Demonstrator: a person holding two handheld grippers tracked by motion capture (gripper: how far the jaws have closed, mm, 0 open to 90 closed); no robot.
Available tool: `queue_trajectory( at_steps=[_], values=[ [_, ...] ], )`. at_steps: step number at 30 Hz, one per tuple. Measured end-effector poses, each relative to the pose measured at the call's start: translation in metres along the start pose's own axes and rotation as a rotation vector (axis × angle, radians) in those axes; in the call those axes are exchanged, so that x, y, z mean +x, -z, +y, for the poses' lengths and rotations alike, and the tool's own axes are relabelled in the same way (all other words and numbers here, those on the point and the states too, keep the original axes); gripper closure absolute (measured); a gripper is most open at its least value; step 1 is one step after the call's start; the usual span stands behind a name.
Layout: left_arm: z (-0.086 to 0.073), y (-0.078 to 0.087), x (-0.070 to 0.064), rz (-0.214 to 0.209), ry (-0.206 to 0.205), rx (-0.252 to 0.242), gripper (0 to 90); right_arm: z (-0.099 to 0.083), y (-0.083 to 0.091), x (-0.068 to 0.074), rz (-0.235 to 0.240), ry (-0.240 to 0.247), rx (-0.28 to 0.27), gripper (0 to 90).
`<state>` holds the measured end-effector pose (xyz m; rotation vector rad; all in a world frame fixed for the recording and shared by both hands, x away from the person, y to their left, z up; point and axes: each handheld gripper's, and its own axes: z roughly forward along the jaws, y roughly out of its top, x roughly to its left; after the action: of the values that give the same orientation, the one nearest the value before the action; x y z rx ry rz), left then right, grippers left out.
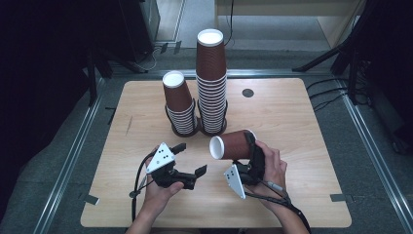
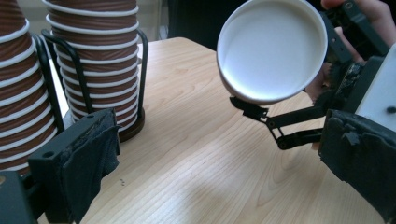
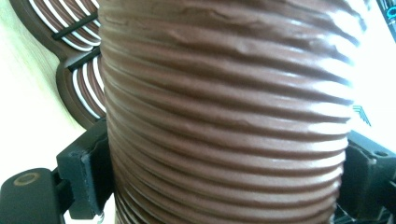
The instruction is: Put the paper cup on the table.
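Light wooden table; grey floor; dark surroundings.

Pale wooden table with rounded corners, two black wire holders side by side left of centre toward far edge, shorter stack of brown ribbed cups at left, taller stack at right, small dark round disc near far edge.

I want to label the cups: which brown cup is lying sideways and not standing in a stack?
The single cup held in the right gripper: it lies sideways above the table, open mouth toward the left gripper. The short stack and tall stack stand upside down in wire holders.
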<state>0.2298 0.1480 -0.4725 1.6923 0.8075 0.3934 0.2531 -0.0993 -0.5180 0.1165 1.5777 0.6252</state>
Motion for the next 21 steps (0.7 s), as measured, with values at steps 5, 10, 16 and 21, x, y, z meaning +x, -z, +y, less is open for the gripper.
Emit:
queue_trajectory(
  at_steps=[5, 10, 16, 21],
  values=[
    [0.000, -0.001, -0.002, -0.015, -0.003, 0.007, 0.0, 0.003, 0.000, 0.005, 0.012, 0.025, -0.013, 10.2],
    [0.000, -0.003, -0.003, -0.021, -0.004, 0.012, 0.0, 0.005, 0.000, 0.009, 0.016, 0.051, -0.022, 10.1],
    [0.000, -0.004, -0.005, -0.032, -0.007, 0.016, 0.0, 0.007, 0.001, 0.014, 0.021, 0.081, -0.034, 10.1],
    [0.000, -0.005, -0.006, -0.038, -0.009, 0.019, 0.0, 0.010, 0.002, 0.016, 0.029, 0.088, -0.049, 10.1]
  ],
)
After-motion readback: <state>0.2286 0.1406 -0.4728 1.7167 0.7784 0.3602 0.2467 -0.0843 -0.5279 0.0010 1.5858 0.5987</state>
